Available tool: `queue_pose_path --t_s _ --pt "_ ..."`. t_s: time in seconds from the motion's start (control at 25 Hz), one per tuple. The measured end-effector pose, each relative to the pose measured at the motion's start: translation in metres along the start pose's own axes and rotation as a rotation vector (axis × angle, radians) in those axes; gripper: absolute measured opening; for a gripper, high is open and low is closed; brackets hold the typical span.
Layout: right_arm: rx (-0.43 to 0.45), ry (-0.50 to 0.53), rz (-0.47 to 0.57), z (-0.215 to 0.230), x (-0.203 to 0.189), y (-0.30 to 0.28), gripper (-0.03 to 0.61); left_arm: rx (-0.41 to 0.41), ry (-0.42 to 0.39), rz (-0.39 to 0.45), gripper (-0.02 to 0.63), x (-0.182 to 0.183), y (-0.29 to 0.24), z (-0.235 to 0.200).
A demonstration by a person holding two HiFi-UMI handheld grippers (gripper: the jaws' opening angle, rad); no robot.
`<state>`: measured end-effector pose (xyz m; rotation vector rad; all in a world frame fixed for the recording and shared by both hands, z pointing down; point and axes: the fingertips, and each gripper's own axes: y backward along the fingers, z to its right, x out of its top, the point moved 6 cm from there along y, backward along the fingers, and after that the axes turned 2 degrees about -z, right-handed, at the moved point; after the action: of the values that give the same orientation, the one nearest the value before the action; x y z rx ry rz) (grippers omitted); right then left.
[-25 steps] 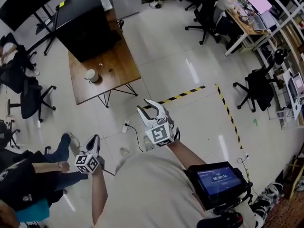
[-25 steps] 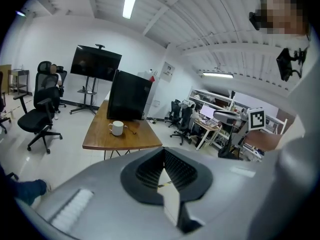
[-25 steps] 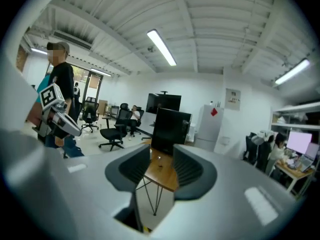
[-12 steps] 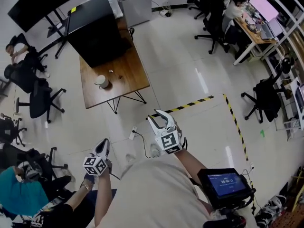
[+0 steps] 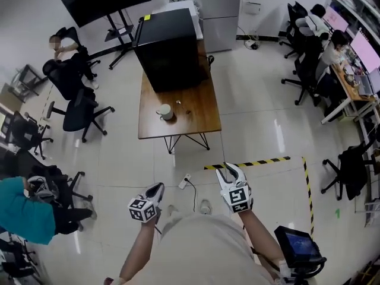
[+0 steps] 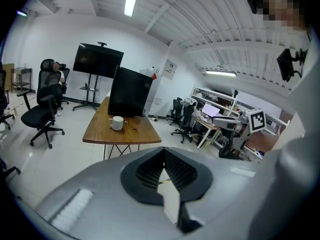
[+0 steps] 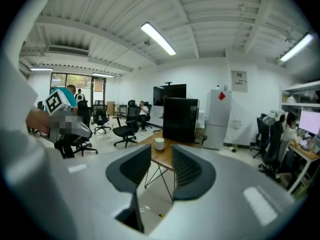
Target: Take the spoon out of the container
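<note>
Judged as the approach step: the white container stands on the wooden surface at 12 o'clock, well apart from the person. The left tongs are pressed together and empty. The right tongs are closing on nothing. Next comes walking up; the spoon is too small to make out.

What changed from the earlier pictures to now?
The person turned to face the brown wooden table, so it now sits straight ahead instead of off to the left. The jaws of the right gripper are closing, with nothing between them. Unchanged: the white mug stands on the table, and the left gripper stays low, shut and empty.
</note>
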<state>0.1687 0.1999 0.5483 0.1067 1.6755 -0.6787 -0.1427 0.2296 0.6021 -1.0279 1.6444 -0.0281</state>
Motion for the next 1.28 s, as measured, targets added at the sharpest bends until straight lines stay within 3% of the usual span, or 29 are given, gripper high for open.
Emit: queue_pose_path --t_s 0.72,1.28 --pt "0.110 -0.003 -0.031 -0.008 0.005 -0.016 0.120 0.053 0.020 0.030 -0.002 0.007 0.014 -0.015" --pt "0.116 -0.017 -0.065 0.004 -0.006 -0.009 0.120 0.102 0.051 0.003 -0.002 -0.013 0.027 -0.025"
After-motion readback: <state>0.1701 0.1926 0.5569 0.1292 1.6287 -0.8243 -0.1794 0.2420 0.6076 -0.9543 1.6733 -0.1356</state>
